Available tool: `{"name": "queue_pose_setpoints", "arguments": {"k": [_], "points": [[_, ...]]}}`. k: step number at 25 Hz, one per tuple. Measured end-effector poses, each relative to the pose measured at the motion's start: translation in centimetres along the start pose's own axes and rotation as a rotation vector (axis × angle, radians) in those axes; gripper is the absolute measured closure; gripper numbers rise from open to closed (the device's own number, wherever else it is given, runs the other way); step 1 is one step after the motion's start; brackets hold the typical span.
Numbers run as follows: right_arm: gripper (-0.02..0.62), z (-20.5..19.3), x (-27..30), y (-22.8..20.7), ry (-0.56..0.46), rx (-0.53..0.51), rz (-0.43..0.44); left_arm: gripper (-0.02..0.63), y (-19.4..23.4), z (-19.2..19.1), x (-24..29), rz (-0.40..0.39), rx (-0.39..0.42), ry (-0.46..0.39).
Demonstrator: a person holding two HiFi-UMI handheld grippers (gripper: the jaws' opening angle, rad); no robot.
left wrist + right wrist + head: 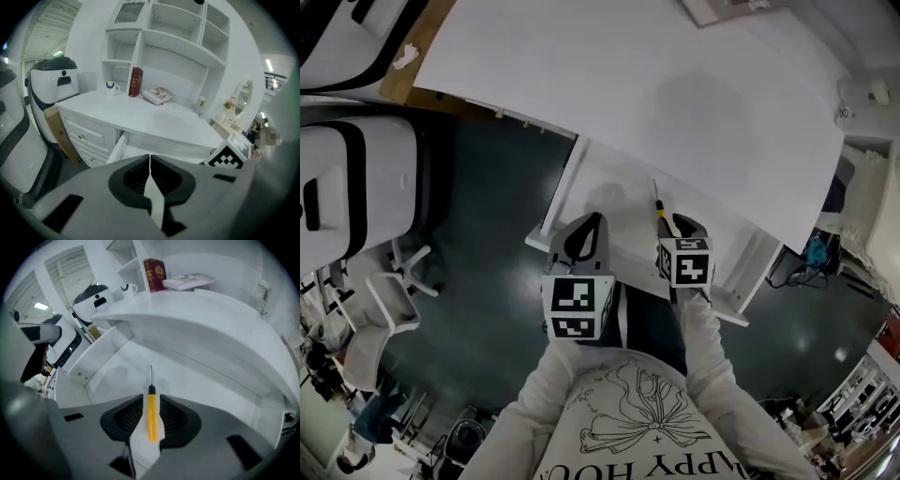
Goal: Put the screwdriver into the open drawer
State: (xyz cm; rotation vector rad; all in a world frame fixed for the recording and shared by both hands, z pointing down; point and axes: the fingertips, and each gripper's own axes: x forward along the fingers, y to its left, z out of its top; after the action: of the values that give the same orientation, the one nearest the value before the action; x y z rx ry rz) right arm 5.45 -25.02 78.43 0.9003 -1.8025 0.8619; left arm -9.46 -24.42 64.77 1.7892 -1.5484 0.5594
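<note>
The right claw (pixel 151 403) pinches the screwdriver (pixel 152 420) by its yellow handle. The pads sit on either side of the grip, though a thin sliver of light on one side makes it hard to be sure the hold is firm. The slim metal shaft points straight forward, out past the tips.

The tool is probably light and rigid, and its smooth plastic handle could roll or slip. The mid-handle is the sound place to take it, because the thin shaft offers little to bite on.

The screwdriver hangs over the pale floor of the open drawer (pixel 117 364), with its tip aimed at the back wall beneath the overhanging surface (pixel 211 319).

In the head view, the right claw (pixel 680 230) reaches forward on a straightened, sleeved arm (pixel 712 366), low over the drawer (pixel 565 183) near its front. The left claw (pixel 150 161) is pressed together on nothing. It is held just beside the right one, over the drawer's left front part, with that arm bent close to the body.
</note>
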Motion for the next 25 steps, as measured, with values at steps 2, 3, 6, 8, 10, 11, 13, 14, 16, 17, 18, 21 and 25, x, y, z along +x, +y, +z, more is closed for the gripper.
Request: {"name": "queue_pose_setpoints", "arguments": {"k": [2,3,6,8,10,11,13,14,16,17,18,21,25], "points": [[0.498,1.3,-2.5,0.1,-0.052,0.019,-0.010,0.597,-0.6,1.0,-0.9,-0.005,0.010,-0.021],[0.503,2.0,-3.9,0.3,-0.082,0.027,-0.014,0.597,-0.8,1.6,-1.5,-0.007,0.013,-0.031],[0.528,4.3,-8.6,0.8,-0.179,0.034,-0.030,0.597,-1.6,3.2,-3.5,-0.011,0.019,-0.068],[0.536,6.3,-11.5,0.7,-0.262,0.031,-0.048,0.597,-2.2,4.8,-4.3,-0.016,0.031,-0.110],[0.561,8.7,-14.1,0.3,-0.355,0.025,-0.073,0.597,-2.6,6.8,-4.9,-0.020,0.048,-0.164],[0.569,9.6,-15.4,0.2,-0.392,0.023,-0.083,0.596,-2.8,7.6,-5.3,-0.020,0.053,-0.186],[0.574,10.7,-18.0,0.2,-0.446,0.020,-0.099,0.597,-3.3,9.0,-6.6,-0.020,0.061,-0.221],[0.574,11.2,-19.2,0.2,-0.470,0.020,-0.106,0.597,-3.6,9.7,-7.3,-0.021,0.065,-0.239],[0.575,12.2,-21.6,0.3,-0.520,0.018,-0.116,0.597,-4.1,11.3,-8.6,-0.022,0.078,-0.279],[0.577,12.8,-22.8,0.4,-0.548,0.017,-0.118,0.597,-4.3,12.1,-9.4,-0.021,0.086,-0.300],[0.577,13.4,-23.9,0.6,-0.578,0.017,-0.119,0.597,-4.5,13.0,-10.1,-0.018,0.094,-0.323],[0.580,15.0,-27.0,1.1,-0.665,0.012,-0.119,0.597,-4.8,15.4,-12.1,-0.006,0.115,-0.391],[0.581,16.8,-30.9,1.7,-0.766,-0.006,-0.124,0.597,-5.4,18.1,-14.7,0.010,0.133,-0.475]]}}
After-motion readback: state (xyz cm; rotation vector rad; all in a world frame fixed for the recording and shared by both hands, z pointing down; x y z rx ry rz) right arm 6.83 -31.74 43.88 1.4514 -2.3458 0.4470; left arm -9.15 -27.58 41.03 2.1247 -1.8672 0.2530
